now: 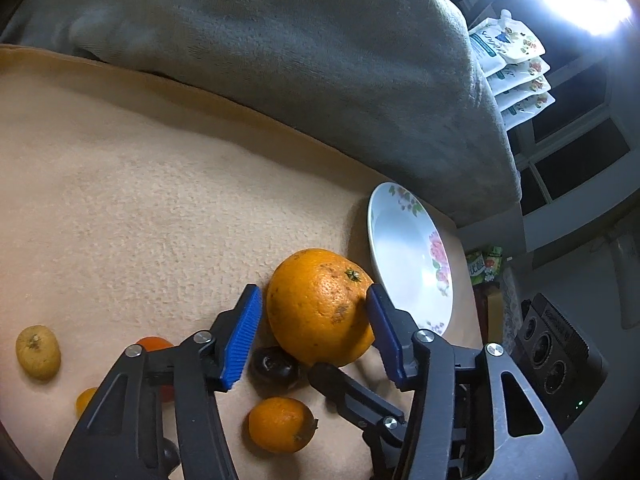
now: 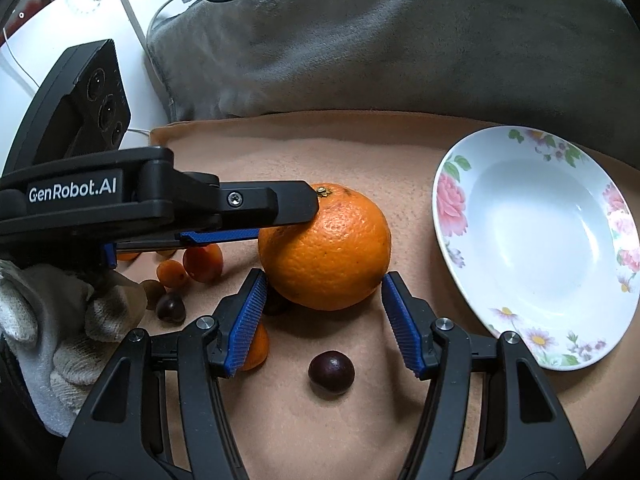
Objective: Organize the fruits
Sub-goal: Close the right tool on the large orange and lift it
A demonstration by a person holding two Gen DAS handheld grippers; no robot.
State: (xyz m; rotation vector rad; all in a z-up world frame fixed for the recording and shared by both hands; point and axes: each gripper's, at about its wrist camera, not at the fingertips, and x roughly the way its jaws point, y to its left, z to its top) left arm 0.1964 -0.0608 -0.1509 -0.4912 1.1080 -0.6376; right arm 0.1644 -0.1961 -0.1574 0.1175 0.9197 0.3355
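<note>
A large orange (image 1: 320, 306) (image 2: 326, 246) lies on a beige blanket (image 1: 140, 200). My left gripper (image 1: 314, 300) is open around it; its right pad touches the fruit and its left pad stands just off it. My right gripper (image 2: 324, 284) is open, with its blue pads (image 2: 246, 320) on either side of the orange's near part, not pressing. The left gripper (image 2: 256, 216) reaches in from the left in the right wrist view. A white flowered plate (image 1: 412, 256) (image 2: 536, 248) lies empty to the right.
Small fruits lie around: a dark plum (image 2: 331, 375), another plum (image 1: 274, 368), small oranges (image 1: 280, 424) (image 2: 202, 262), a yellowish fruit (image 1: 38, 352). A grey blanket (image 1: 300, 60) is heaped behind. A gloved hand (image 2: 60, 320) holds the left gripper.
</note>
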